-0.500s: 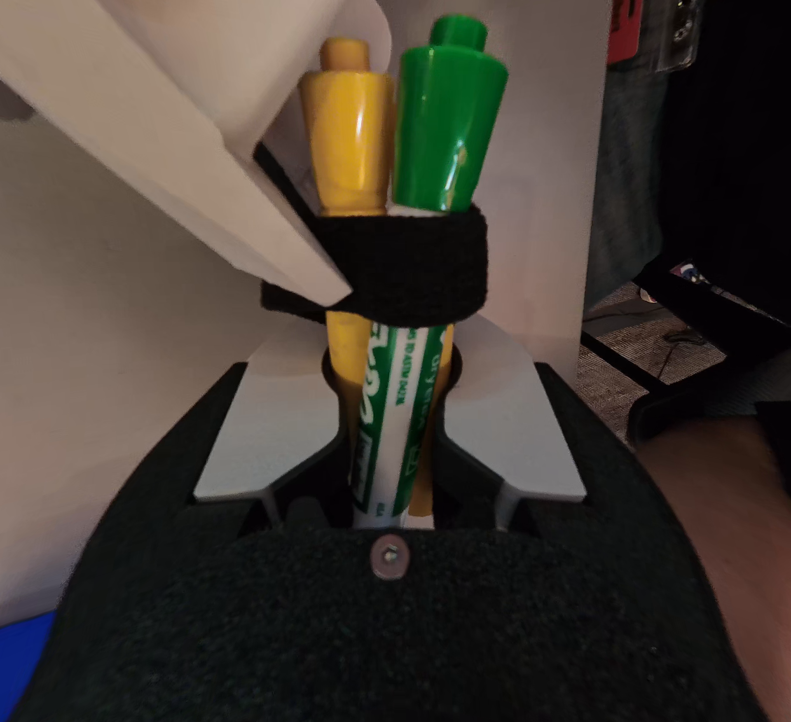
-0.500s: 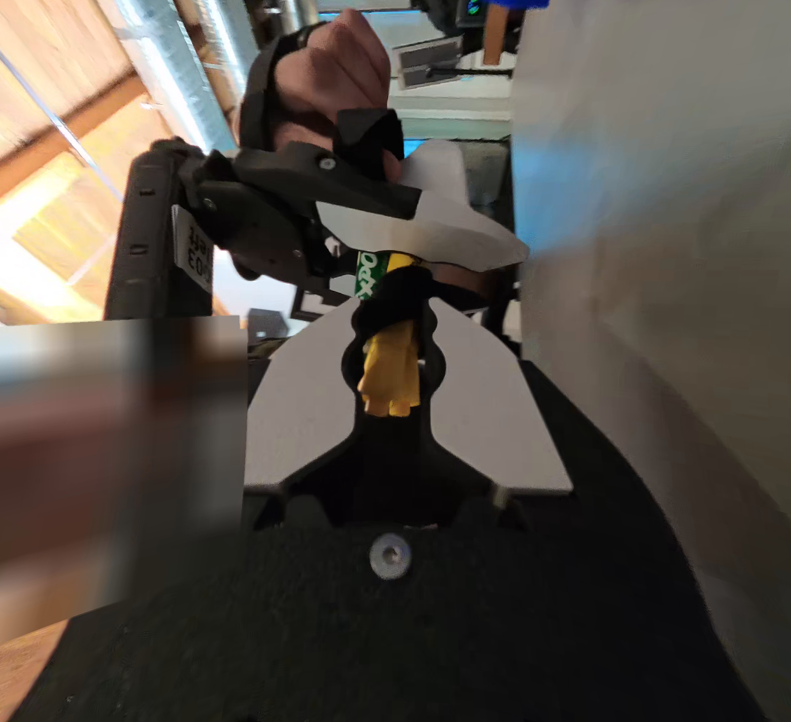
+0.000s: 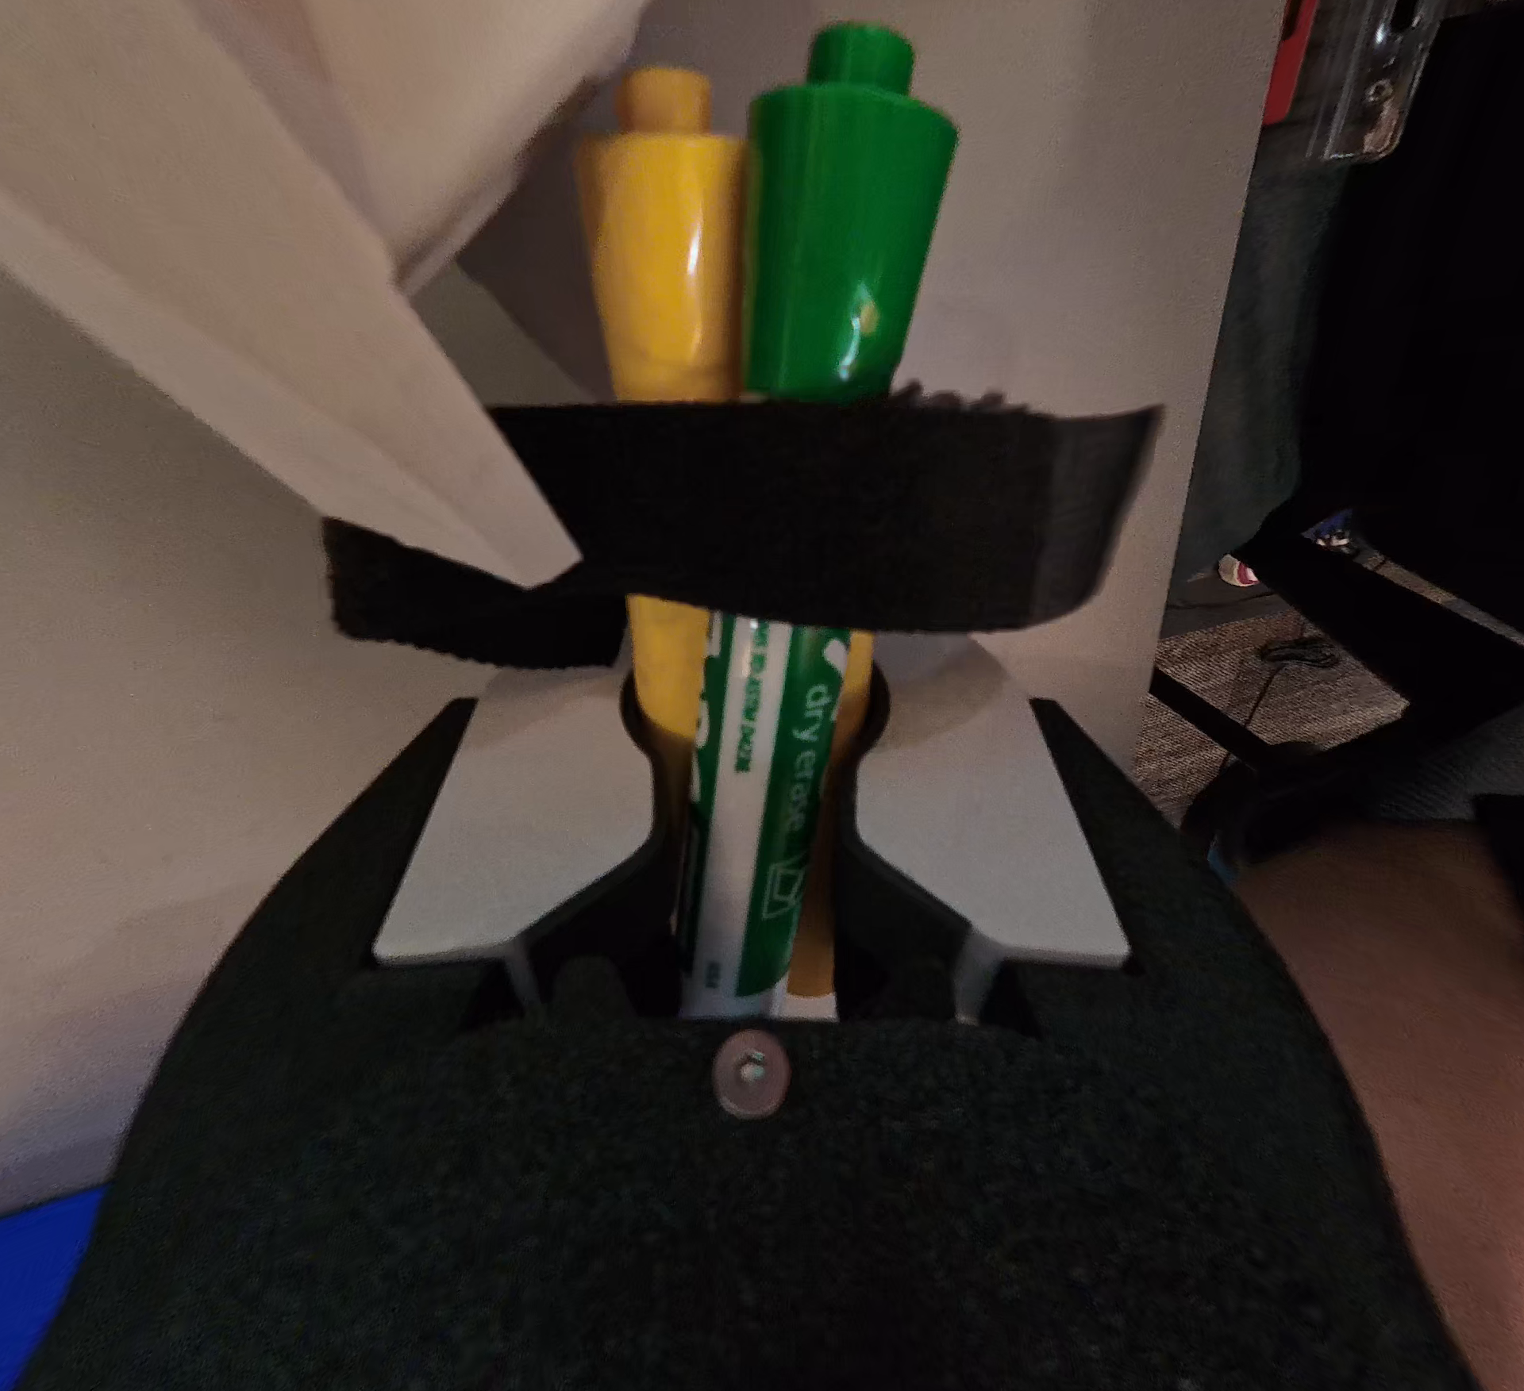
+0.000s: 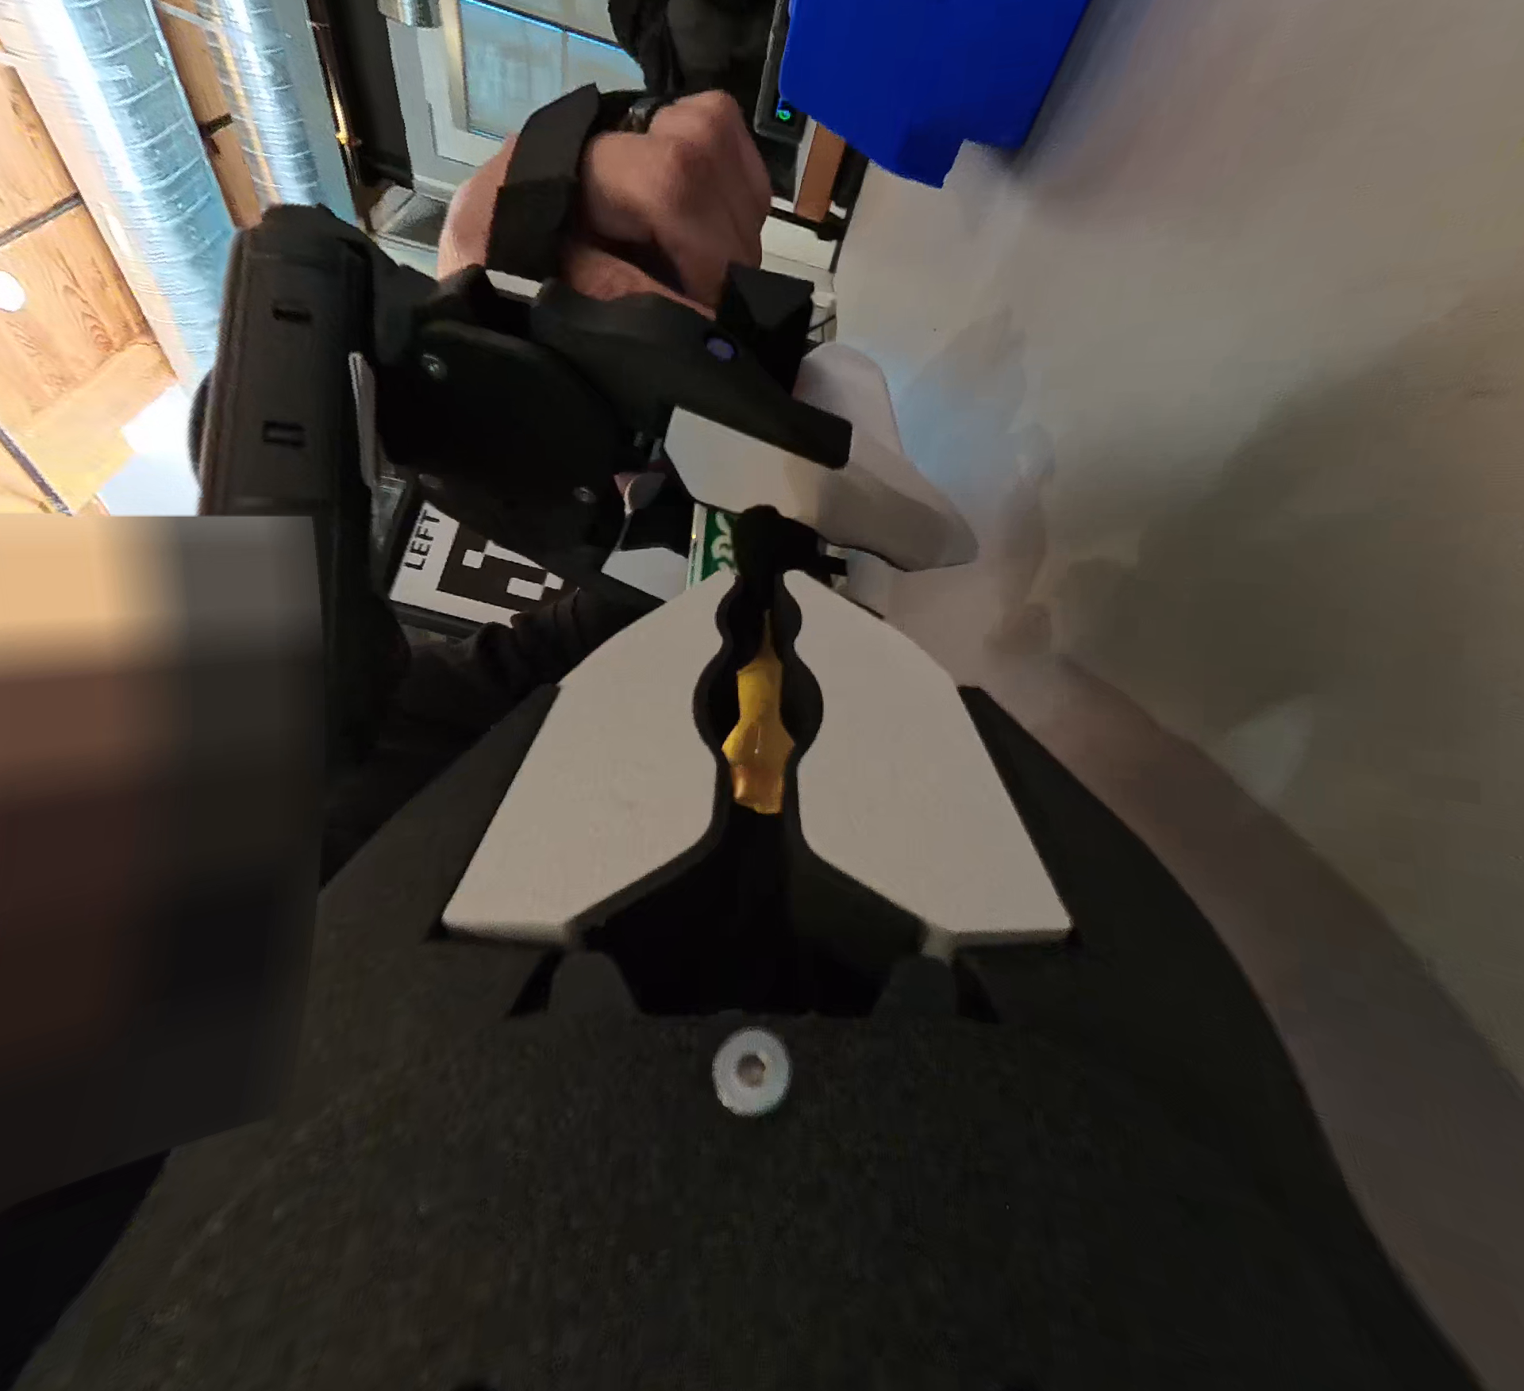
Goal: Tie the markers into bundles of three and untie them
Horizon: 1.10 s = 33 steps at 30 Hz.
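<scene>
Clamping the marker bundle point(image 3: 763, 774) by its barrels, our left gripper point(image 3: 754, 717) holds the yellow cap point(image 3: 660, 263) and green cap point(image 3: 841, 238) pointing away, while our right gripper point(image 4: 763, 609) pinches the black strap point(image 3: 783, 510), looped loosely just below the caps, before a white surface point(image 3: 165, 692).

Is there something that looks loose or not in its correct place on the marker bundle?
Yes. The black strap no longer hugs the markers: it bulges out in a wide loop on one side, its end pinched by the right gripper. The left gripper clamps the barrels.
</scene>
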Each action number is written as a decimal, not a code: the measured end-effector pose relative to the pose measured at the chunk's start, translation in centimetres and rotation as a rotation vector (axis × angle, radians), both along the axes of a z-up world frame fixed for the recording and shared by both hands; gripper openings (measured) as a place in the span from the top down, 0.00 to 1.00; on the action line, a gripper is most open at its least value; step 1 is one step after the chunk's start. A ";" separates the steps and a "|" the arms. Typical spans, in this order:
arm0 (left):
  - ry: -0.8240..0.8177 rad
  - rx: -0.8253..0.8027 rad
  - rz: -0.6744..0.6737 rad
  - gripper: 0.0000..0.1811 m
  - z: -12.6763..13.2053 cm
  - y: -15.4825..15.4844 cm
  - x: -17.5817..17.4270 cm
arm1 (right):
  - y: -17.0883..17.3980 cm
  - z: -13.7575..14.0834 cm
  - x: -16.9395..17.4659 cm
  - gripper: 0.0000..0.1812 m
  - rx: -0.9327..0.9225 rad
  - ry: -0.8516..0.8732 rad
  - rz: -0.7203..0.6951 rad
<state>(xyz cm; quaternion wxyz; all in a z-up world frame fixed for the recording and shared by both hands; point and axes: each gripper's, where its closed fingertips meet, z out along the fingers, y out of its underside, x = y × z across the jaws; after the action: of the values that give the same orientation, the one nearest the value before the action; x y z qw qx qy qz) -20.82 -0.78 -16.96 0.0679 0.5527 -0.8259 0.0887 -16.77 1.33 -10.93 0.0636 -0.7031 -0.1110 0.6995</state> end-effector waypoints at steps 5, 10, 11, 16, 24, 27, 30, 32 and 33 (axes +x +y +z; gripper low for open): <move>0.004 0.005 0.001 0.77 -0.2 0.2 -0.1 | 0.0 0.6 0.0 0.96 0.026 0.032 -0.002; -0.003 0.019 0.024 0.77 -0.1 0.9 -0.2 | -0.2 0.7 0.0 0.83 0.171 -0.034 -0.019; -0.011 0.020 0.026 0.77 0.0 1.0 -0.1 | -0.2 0.9 -0.1 0.81 0.206 -0.039 -0.024; -0.033 0.020 0.036 0.77 0.3 1.2 0.2 | 0.1 0.8 -0.5 0.78 0.341 -0.097 -0.046; -0.048 0.013 0.040 0.77 0.6 1.3 0.1 | 0.3 1.5 -0.8 0.70 0.501 -0.132 -0.079; -0.052 0.010 0.038 0.77 0.7 1.2 0.1 | 0.2 1.9 -0.8 0.68 0.596 -0.124 -0.102; -0.059 0.009 0.037 0.77 0.9 1.2 0.2 | 0.2 1.6 -0.8 0.68 0.692 -0.163 -0.113; -0.061 0.006 0.038 0.77 1.0 1.1 0.2 | 0.4 1.2 -0.8 0.67 0.757 -0.201 -0.120; -0.062 0.008 0.037 0.77 1.0 1.1 0.2 | 0.4 1.1 -0.9 0.67 0.778 -0.212 -0.124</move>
<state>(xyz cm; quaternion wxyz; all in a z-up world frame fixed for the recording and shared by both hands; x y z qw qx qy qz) -20.63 0.37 -16.00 0.0384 0.5652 -0.8175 0.1037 -17.62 1.74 -9.78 0.3552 -0.7003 -0.3305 0.5236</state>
